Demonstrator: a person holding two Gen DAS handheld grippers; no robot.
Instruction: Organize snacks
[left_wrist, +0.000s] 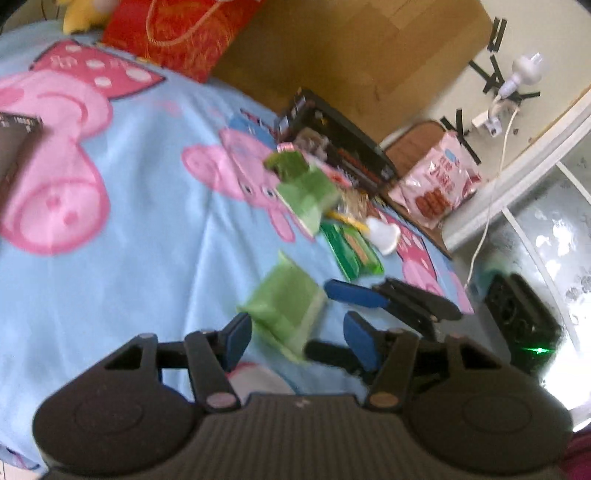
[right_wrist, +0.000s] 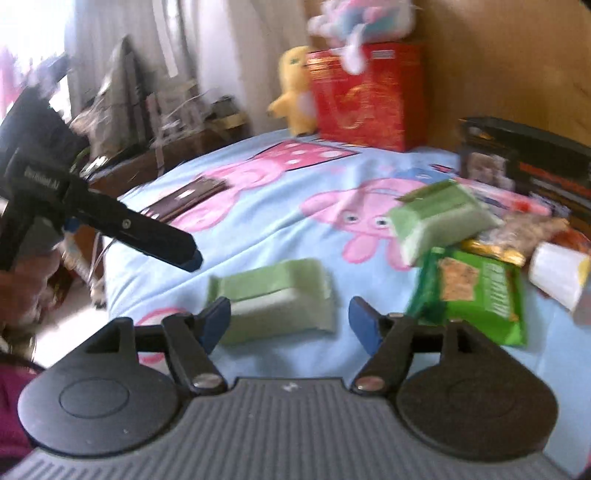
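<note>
Pale green and crinkly, a flat snack packet (left_wrist: 284, 314) lies on the blue cartoon-print bedspread (left_wrist: 147, 206) in the left wrist view, just ahead of the left claw (left_wrist: 299, 341), whose blue-padded fingers stand spread with the packet between them, not touching it as far as the blur shows. The right claw (left_wrist: 351, 314) reaches in from the right, just beside the packet, also spread. To the left the soft cloth runs broad and bare; to the right the bed's edge drops off near a glossy pink snack bag (left_wrist: 439, 184). Farther up sit a heap of green packets (left_wrist: 306, 188), a dark green biscuit pack (left_wrist: 351, 247) and a black box (left_wrist: 340, 144) against a wooden headboard (left_wrist: 351, 51).

In the right wrist view the right claw (right_wrist: 291, 319) is spread around the same packet (right_wrist: 277, 306). The left claw (right_wrist: 192, 258) hangs to the left, above the bed's near edge; its gap cannot be seen here. A second pale green packet (right_wrist: 439, 218) and the biscuit pack (right_wrist: 476, 291) crowd the right side, with a red box (right_wrist: 365, 96) at the back.
</note>
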